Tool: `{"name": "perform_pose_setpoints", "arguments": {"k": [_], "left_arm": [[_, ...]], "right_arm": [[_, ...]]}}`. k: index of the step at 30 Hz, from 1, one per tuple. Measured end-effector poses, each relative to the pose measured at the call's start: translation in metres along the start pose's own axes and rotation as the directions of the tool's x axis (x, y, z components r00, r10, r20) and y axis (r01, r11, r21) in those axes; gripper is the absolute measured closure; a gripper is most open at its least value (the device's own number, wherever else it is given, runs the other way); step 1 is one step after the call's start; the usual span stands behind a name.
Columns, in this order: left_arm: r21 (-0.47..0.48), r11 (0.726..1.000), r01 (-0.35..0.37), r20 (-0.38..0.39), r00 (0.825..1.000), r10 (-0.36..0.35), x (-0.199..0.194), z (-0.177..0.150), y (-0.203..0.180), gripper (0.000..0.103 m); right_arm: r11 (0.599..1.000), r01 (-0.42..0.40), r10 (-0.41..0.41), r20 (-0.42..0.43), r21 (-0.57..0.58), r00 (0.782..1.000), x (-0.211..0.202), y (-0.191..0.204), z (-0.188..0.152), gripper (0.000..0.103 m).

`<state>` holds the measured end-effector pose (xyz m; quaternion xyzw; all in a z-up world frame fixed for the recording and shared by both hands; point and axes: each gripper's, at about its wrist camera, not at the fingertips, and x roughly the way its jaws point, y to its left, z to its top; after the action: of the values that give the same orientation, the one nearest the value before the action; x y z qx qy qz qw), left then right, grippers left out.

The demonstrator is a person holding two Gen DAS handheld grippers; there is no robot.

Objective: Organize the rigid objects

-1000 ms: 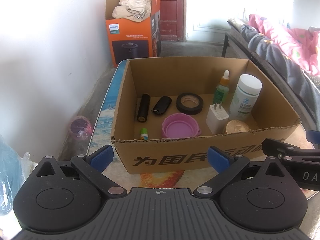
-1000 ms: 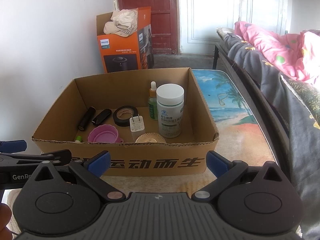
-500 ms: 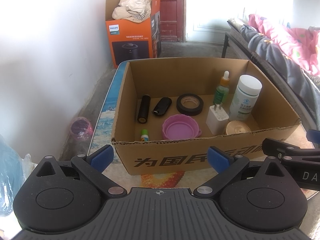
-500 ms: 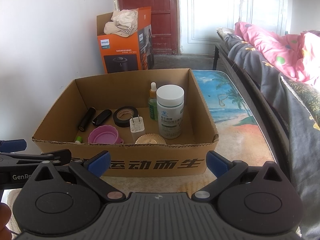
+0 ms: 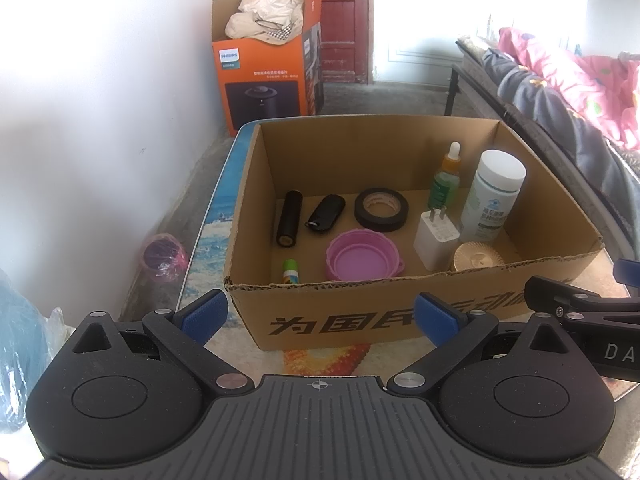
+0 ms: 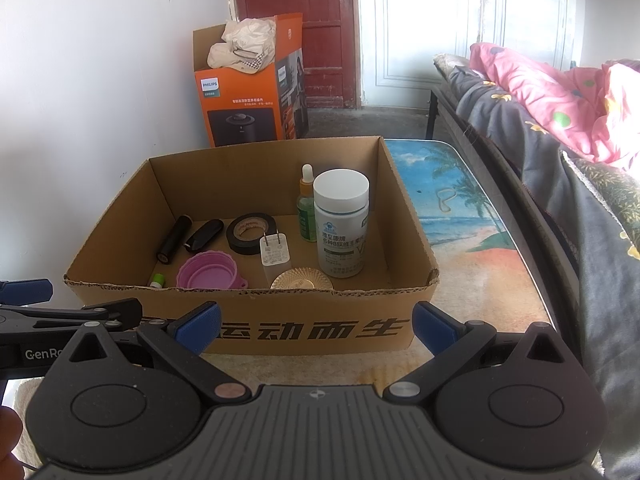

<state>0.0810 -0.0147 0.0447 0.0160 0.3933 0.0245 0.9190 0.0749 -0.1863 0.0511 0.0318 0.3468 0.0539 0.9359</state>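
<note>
My left gripper [image 5: 318,314] and right gripper [image 6: 316,326] hover spread wide, empty, before the brown cardboard box [image 5: 400,318] on the counter [image 6: 472,240]; inside, the black cylindrical flashlight [image 5: 289,218] lies lengthwise away from me, nearer my left.

Inside the brown cardboard box [image 5: 400,320], printed with black characters, a pink collapsible bowl [image 5: 362,255] is lying beside a white charger [image 5: 436,236], a black tape roll [image 5: 381,209] and a gold ribbed lid [image 5: 477,257]. Behind the box, an orange carton [image 6: 248,104] is showing.
</note>
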Motion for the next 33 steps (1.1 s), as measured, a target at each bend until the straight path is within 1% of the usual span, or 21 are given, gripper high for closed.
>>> {"name": "perform_pose_setpoints", "arguments": {"k": [33], "left_arm": [[-0.006, 1.000, -0.004, 0.001, 1.000, 0.004, -0.0009, 0.0002, -0.0008, 0.003]], "right_arm": [[1.000, -0.004, 0.004, -0.001, 0.002, 1.000, 0.0002, 0.0018, 0.0001, 0.000]]}}
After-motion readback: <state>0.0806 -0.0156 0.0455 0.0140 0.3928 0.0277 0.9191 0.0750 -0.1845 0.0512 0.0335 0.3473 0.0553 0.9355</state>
